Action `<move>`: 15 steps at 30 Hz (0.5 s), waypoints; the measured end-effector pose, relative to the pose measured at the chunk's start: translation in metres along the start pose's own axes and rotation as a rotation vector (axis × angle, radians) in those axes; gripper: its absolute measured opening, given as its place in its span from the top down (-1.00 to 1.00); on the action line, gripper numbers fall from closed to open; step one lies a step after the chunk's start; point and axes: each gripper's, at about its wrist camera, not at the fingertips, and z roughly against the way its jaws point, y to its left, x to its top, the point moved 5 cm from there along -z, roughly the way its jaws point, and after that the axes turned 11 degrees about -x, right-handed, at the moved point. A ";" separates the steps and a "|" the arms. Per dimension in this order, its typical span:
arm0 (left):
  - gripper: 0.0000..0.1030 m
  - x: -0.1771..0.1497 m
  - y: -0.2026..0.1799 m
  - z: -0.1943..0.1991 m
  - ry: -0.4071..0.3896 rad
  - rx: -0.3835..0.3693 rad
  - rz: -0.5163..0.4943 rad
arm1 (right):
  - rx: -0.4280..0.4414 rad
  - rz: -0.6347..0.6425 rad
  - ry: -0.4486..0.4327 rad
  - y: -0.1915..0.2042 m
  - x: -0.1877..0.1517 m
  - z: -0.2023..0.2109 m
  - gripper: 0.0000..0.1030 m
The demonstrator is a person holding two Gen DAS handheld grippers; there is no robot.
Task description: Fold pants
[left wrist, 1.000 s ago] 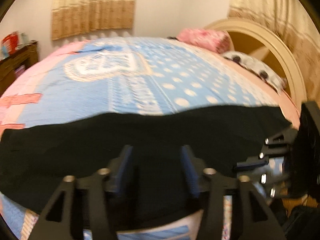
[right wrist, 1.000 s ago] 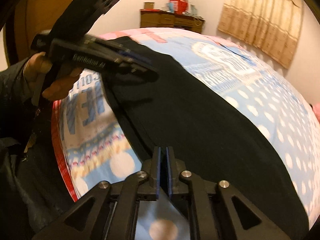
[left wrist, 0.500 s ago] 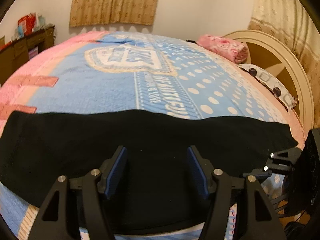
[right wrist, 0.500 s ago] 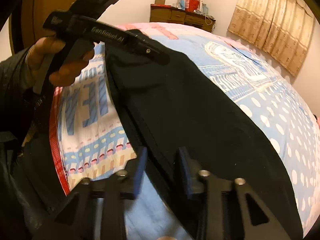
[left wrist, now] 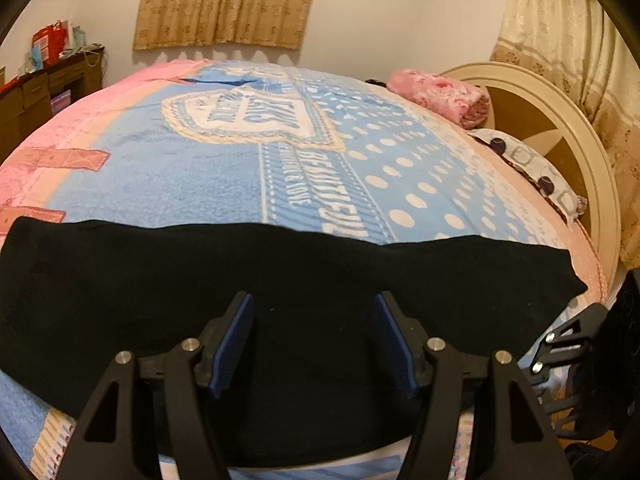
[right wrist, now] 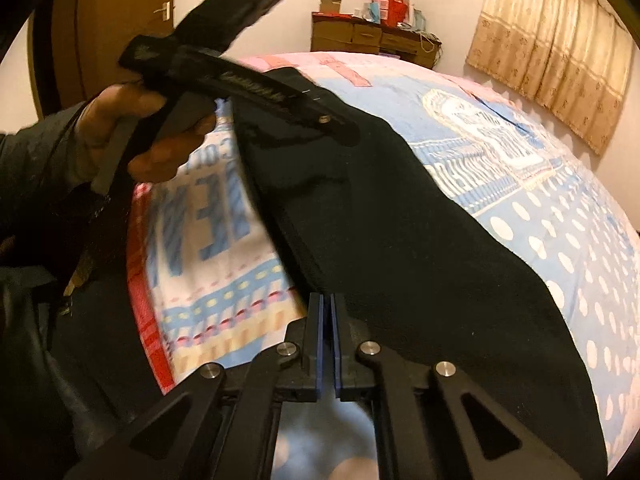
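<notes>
- Pants [left wrist: 320, 280]: matt black cloth.
- Blanket [left wrist: 200, 184]: fuzzy fleece cloth.
- Left claw [left wrist: 314, 340]: matt black plastic, ribbed blue pads [left wrist: 234, 340], shiny metal screws.

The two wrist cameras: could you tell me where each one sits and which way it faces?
Left wrist: over the bed's near edge, facing across the black pants toward the curtains; its left gripper stands open.
Right wrist: at the pants' end, looking along them toward the dresser; right gripper shut, left hand visible.
Shared: pants and blanket.
</notes>
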 end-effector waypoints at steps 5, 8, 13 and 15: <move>-0.26 -0.007 -0.011 -0.010 0.046 0.001 -0.055 | 0.036 0.039 0.041 0.009 -0.010 -0.015 0.94; -0.26 -0.012 -0.011 -0.018 0.084 0.005 -0.062 | 0.092 -0.007 0.052 -0.002 -0.005 -0.016 0.93; -0.26 -0.020 -0.009 -0.022 0.117 0.029 -0.058 | 0.152 -0.056 0.054 -0.031 0.016 -0.012 0.89; -0.30 -0.023 -0.011 -0.022 0.118 0.037 -0.066 | 0.187 -0.115 0.038 -0.050 0.032 -0.014 0.88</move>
